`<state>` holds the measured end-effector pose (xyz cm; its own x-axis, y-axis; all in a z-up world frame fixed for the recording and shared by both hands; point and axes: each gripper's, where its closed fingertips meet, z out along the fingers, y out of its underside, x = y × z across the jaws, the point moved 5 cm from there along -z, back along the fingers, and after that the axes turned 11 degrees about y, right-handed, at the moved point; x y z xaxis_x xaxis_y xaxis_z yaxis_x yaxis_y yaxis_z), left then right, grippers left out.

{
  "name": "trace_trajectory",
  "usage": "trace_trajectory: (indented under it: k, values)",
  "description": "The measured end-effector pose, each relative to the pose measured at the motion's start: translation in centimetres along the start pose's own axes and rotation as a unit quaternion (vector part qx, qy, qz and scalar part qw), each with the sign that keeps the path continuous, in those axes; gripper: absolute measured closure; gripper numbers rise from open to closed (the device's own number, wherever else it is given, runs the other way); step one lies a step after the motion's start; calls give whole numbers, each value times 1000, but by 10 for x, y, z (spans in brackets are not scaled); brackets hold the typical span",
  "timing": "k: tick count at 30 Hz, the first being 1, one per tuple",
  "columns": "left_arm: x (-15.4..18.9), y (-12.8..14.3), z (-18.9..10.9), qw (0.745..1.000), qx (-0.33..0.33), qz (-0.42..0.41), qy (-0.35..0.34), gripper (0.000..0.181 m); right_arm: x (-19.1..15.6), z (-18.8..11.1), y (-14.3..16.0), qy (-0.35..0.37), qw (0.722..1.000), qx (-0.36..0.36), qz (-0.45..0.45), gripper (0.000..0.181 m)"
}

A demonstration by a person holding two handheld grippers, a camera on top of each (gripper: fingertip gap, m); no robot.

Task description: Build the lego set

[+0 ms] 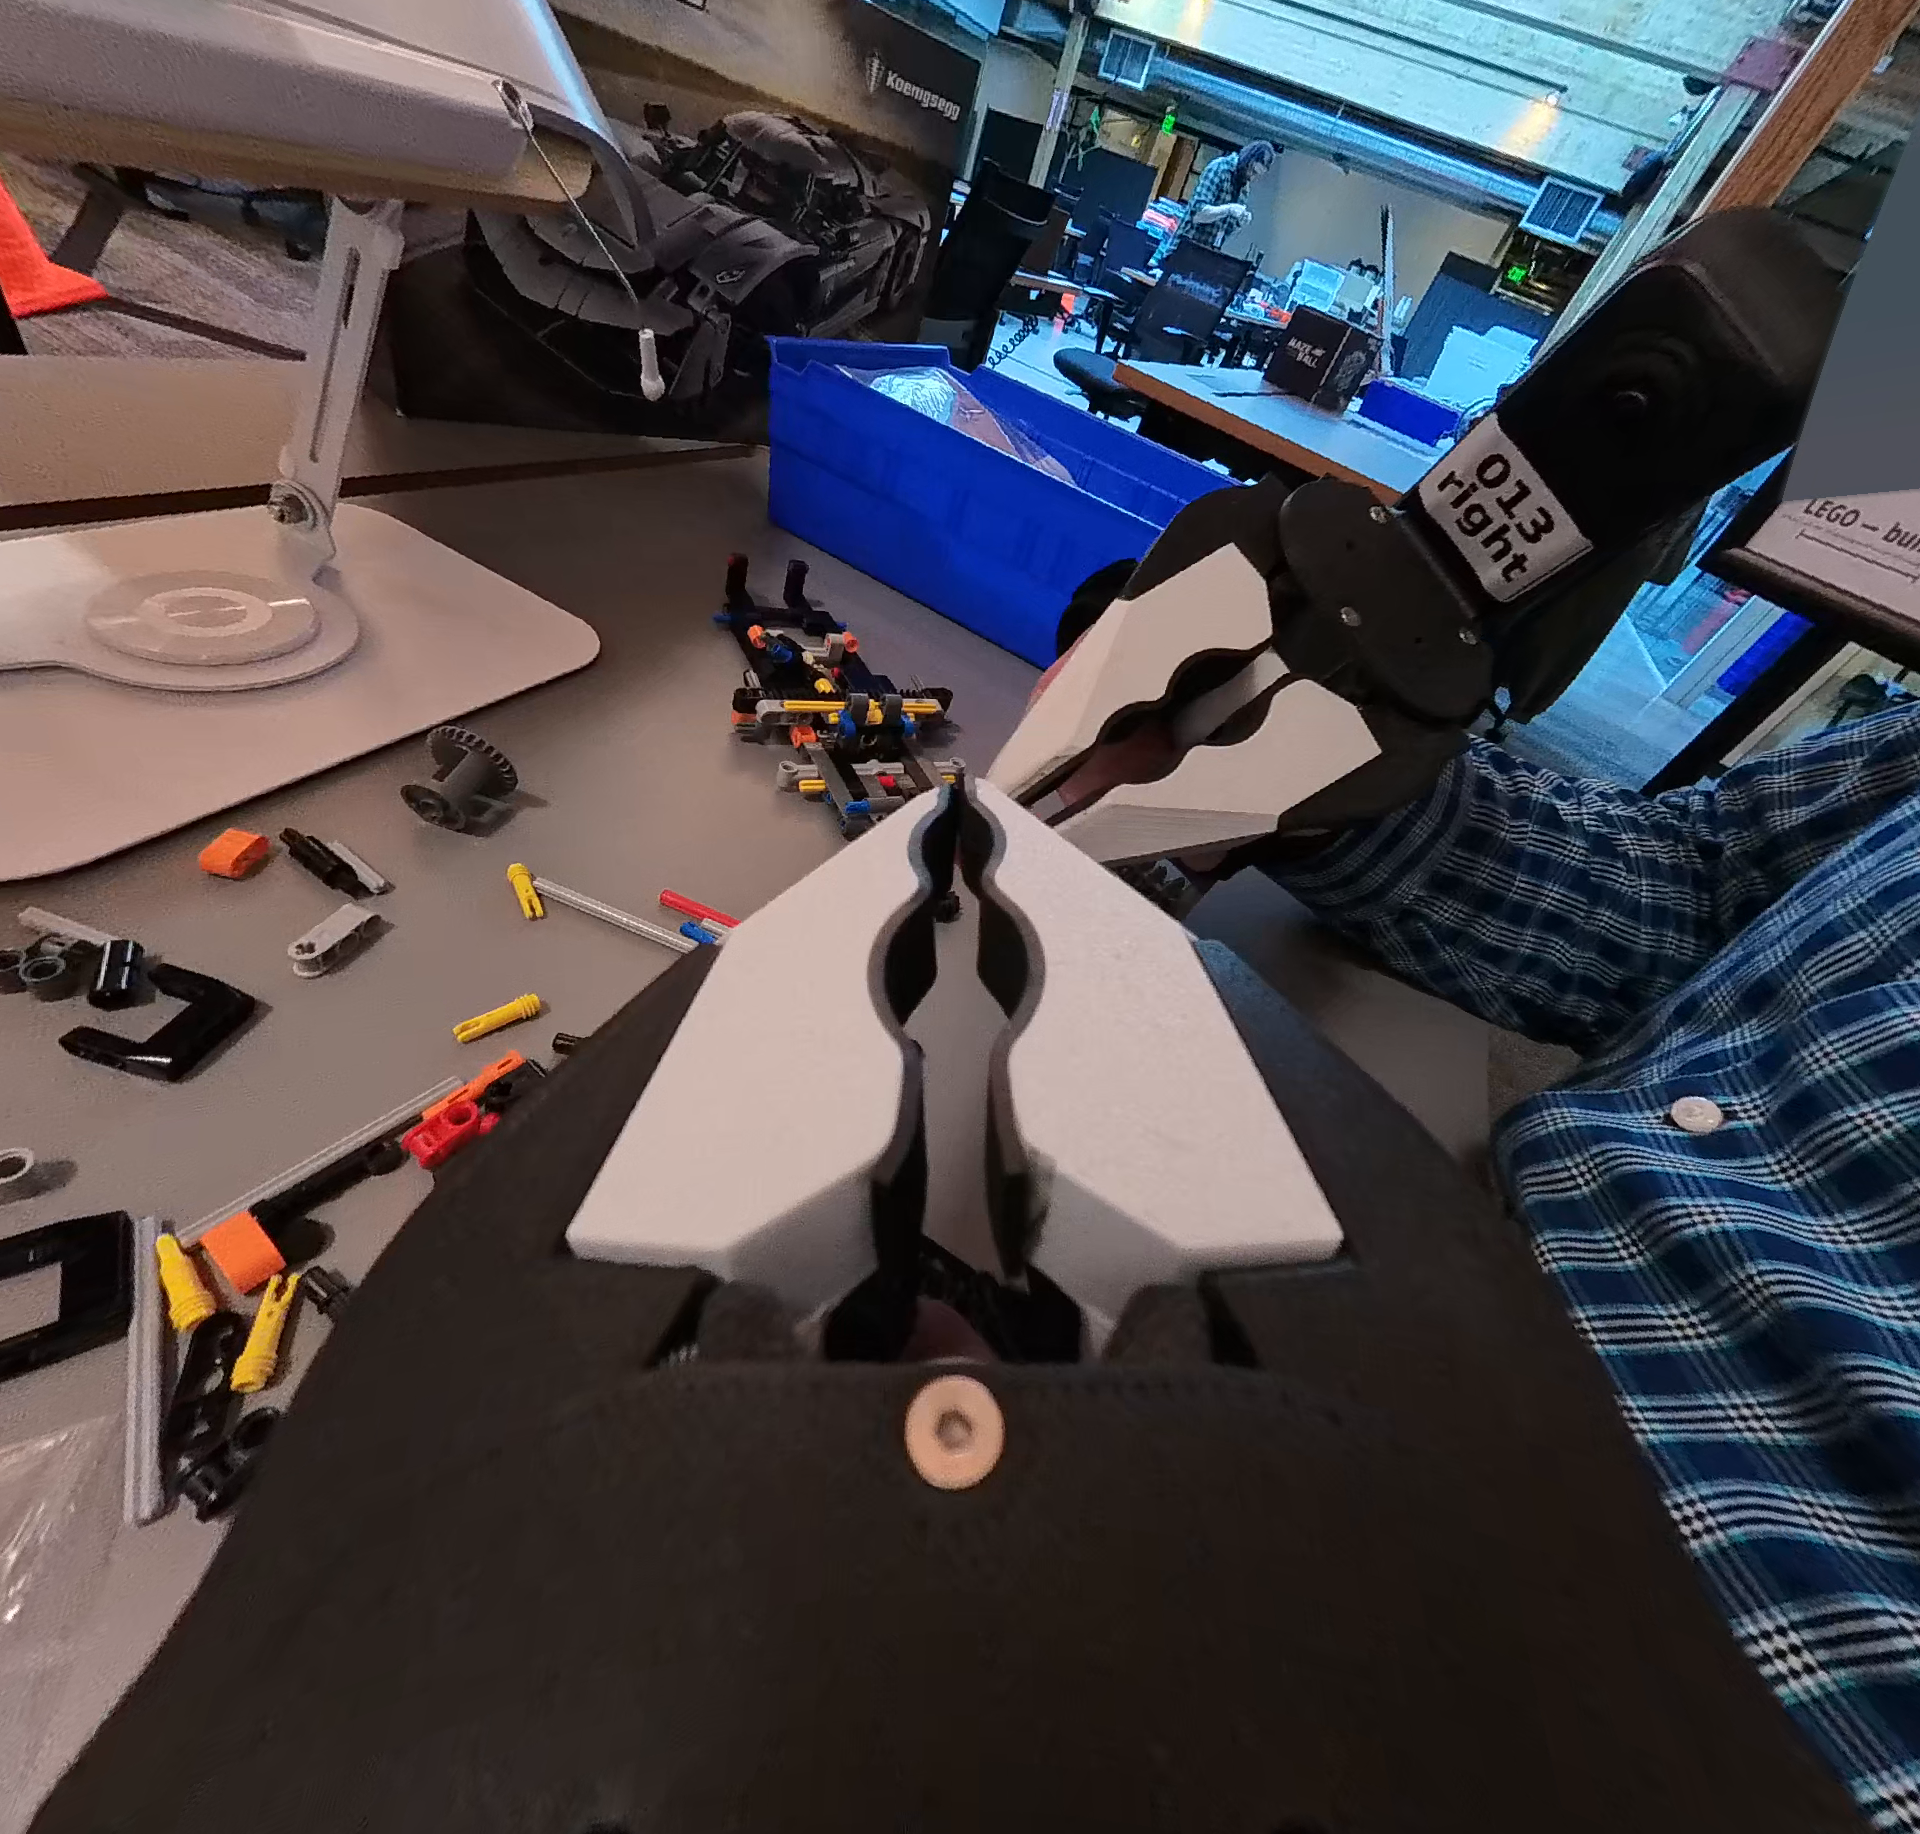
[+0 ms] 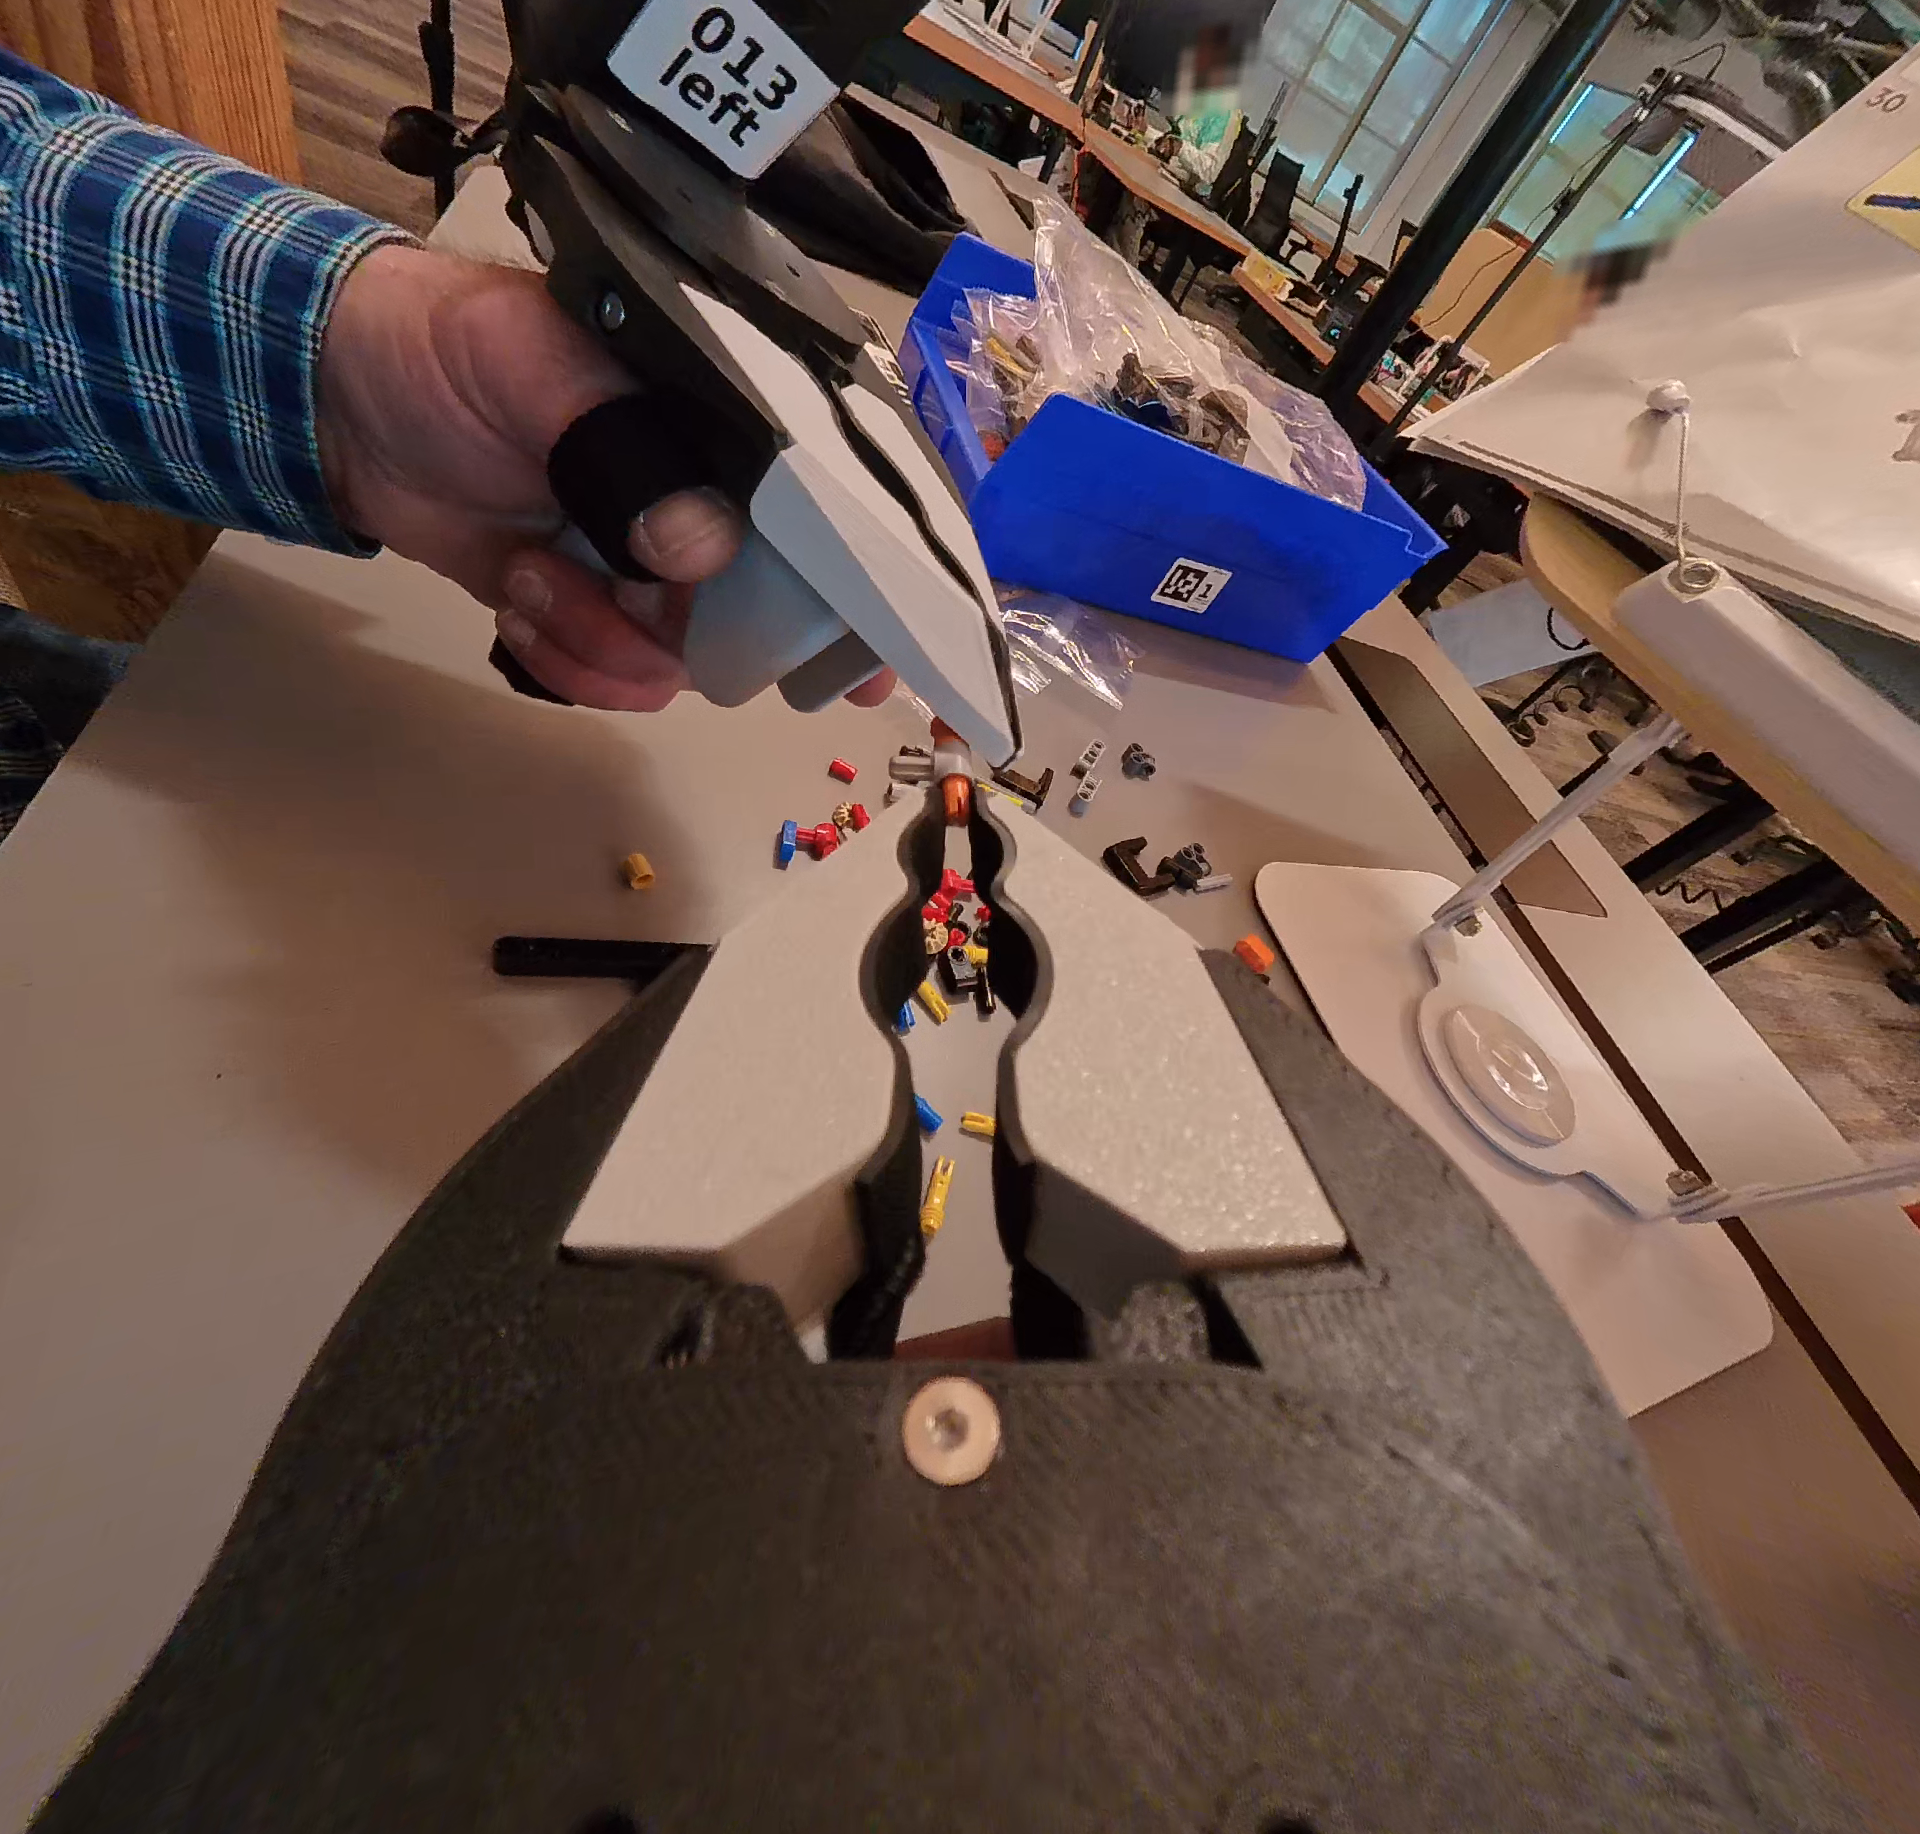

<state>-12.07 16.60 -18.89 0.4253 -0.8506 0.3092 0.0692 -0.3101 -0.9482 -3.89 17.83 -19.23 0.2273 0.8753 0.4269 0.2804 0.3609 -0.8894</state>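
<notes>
My left gripper (image 1: 954,816) is shut, and a small black pin (image 1: 947,906) sits pinched between its pads just behind the tips. My right gripper (image 2: 952,816) is shut on a small orange and grey piece (image 2: 955,795) and holds it above the table. The two grippers meet tip to tip: the left gripper (image 2: 1006,748) touches that piece from above, and the right gripper (image 1: 1006,785) comes in from the right. The partly built chassis (image 1: 836,709) lies on the grey table (image 1: 644,776) just beyond the tips. Loose parts (image 1: 312,911) lie to the left.
A blue bin (image 1: 966,496) with bagged parts stands behind the chassis; it also shows in the right wrist view (image 2: 1174,527). A white stand (image 1: 260,641) holds the instruction booklet, with the set's box (image 1: 707,205) behind it. A plaid sleeve (image 1: 1662,953) crosses the right side. Left and right tips are no more than a few centimetres apart.
</notes>
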Motion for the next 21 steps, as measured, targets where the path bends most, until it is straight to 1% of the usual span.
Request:
trace_trajectory:
  k: [14,21]
  values:
    - [-2,0,1,1000,-3,-1,0,181,0,0,1,1,1000,-2,-1,180]
    - [2,1,3,1000,-7,-5,13,180,-1,0,0,-4,1000,-1,-5,181]
